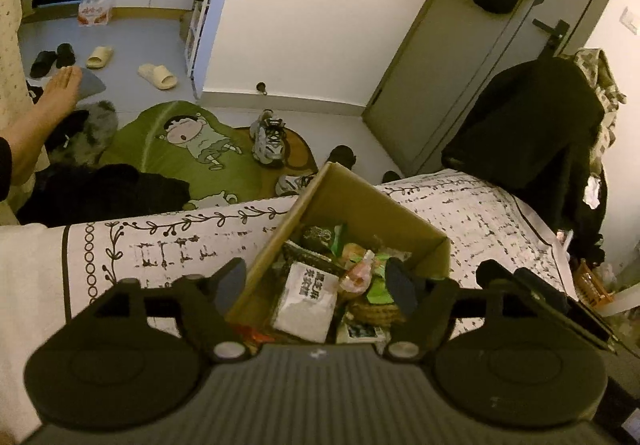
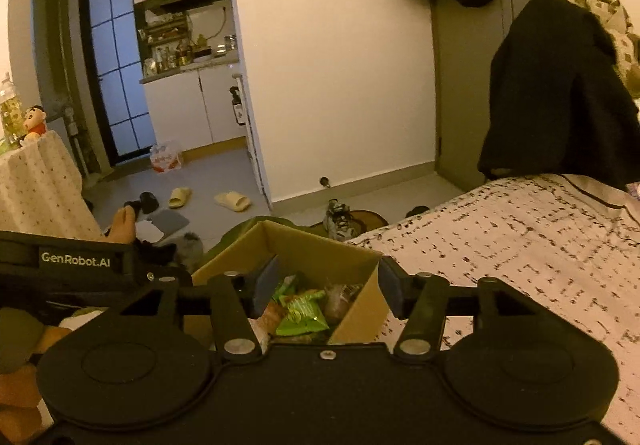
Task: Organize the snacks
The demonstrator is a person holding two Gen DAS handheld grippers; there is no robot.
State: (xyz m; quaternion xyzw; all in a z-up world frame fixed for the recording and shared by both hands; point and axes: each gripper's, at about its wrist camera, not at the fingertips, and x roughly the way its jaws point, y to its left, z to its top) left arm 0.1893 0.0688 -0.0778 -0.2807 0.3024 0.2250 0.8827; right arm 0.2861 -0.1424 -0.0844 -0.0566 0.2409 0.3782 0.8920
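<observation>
Left wrist view. Cardboard box (image 1: pixel 360 205), open-topped, standing on a patterned bedspread (image 1: pixel 480 213) at lower centre of the frame, one corner pointing toward the upper middle. Contents: a loose heap of snack packets, among them a white packet with black lettering (image 1: pixel 308 297), green packets (image 1: pixel 378 291) and a dark packet (image 1: pixel 316 237) toward the far corner. Left gripper (image 1: pixel 318 283): jaws spread wide, nothing between the pads, poised directly over the near half of the box; one fingertip (image 1: pixel 234 281) sits outside the left wall, the other above the green packets at right. The white packet lies just ahead and between the fingers, its long axis running roughly from lower left to upper right of the frame.

Right wrist view. Same box (image 2: pixel 320 245) at lower centre, seen from farther right. Right gripper (image 2: pixel 326 295): jaws partly open, empty, fingers bracketing the box opening; a green packet (image 2: pixel 300 315) lies between and just below them. Part of the left device, with a printed label (image 2: pixel 76 260), fills the left edge.

Judgement: both grippers are empty above the box, so a packet appears just deposited or about to be picked. The left one is nearer the white packet, the right nearer the green one. Either reach runs forward and down; a roll of the wrist may be needed to close across a packet's short side.

Background: floor with slippers (image 1: pixel 158 75), sneakers (image 1: pixel 270 139), green cartoon rug (image 1: pixel 180 149).
</observation>
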